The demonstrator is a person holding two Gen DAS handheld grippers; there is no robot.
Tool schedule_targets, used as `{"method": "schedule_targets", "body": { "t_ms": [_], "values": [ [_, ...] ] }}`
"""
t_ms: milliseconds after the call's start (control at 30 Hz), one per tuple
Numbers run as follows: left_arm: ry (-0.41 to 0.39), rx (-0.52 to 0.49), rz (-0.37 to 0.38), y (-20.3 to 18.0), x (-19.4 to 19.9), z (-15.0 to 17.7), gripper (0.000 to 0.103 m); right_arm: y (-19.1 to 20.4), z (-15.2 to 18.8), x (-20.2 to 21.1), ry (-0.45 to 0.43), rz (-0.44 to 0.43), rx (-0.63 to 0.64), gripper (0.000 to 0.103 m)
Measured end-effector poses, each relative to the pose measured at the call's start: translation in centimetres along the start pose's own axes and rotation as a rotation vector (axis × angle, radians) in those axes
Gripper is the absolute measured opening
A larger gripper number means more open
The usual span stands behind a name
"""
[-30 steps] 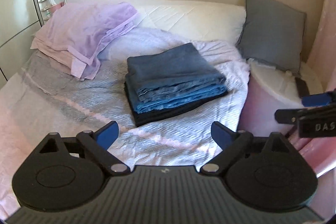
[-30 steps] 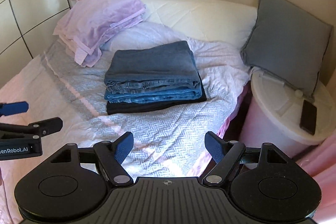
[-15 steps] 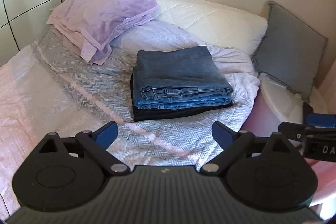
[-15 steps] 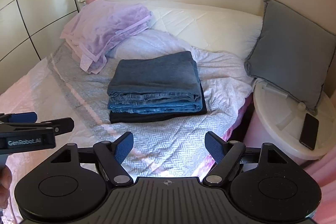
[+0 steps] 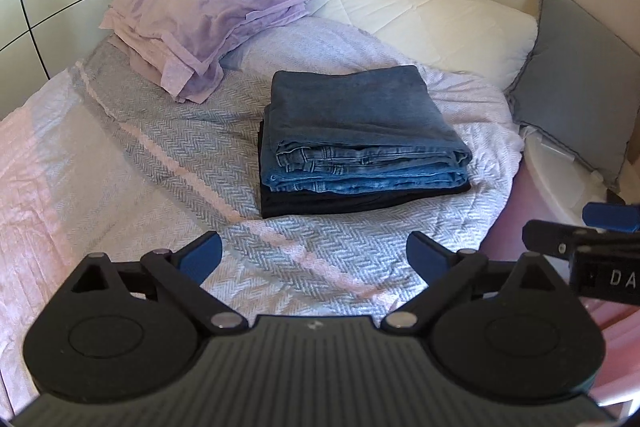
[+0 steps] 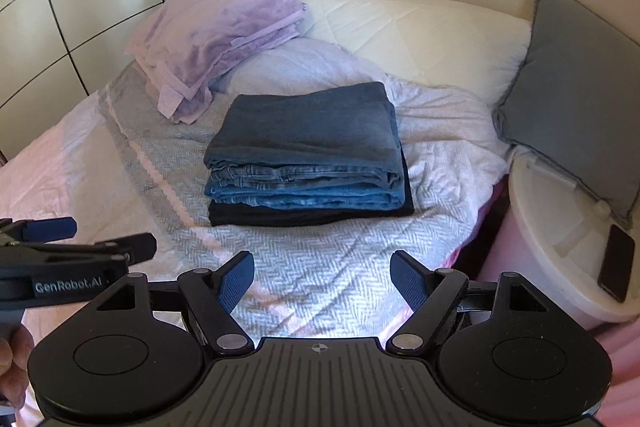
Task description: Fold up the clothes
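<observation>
Both grippers, left (image 5: pixel 312 253) and right (image 6: pixel 322 277), hover spread and empty; straight ahead sits the stack of folded jeans (image 5: pixel 360 139), heavy, stiff denim best pinched at a thick folded edge.

The folded stack (image 5: pixel 360 139) runs dark slate-blue on top, faded mid-blue denim beneath, black at the bottom. The bedspread (image 5: pixel 168 155) is grey-and-white herringbone crossed by a pale pink stripe, pinker toward its left side. The crumpled pile (image 5: pixel 208 15) is lilac. The cushion (image 6: pixel 576 83) is plain grey, the pillow (image 6: pixel 420 31) quilted white. Each hand-held gripper is black with blue pads (image 5: pixel 200 255), (image 6: pixel 236 279). The phone (image 6: pixel 616 263) is black
</observation>
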State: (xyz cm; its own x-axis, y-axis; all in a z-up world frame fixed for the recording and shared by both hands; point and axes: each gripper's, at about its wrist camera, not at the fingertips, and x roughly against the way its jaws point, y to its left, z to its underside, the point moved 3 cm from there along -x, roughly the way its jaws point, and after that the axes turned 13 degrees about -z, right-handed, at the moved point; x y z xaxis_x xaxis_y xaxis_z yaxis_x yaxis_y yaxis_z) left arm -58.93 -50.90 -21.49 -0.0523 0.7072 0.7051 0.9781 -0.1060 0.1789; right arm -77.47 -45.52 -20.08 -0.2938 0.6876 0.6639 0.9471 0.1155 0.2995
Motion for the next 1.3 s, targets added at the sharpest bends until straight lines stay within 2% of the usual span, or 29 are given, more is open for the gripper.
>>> {"method": "schedule_targets", "body": {
  "t_ms": [433,1300],
  "values": [
    [0.040,0.030,-0.024,-0.4,-2.3,1.7,0.098,-0.9,1.7,-3.0,0.024,-0.006,0.019,0.078],
    [-0.013,0.013,0.020,-0.8,-0.6,1.4,0.098,0.5,1.8,-0.9,-0.003,0.034,0.023,0.078]
  ]
}}
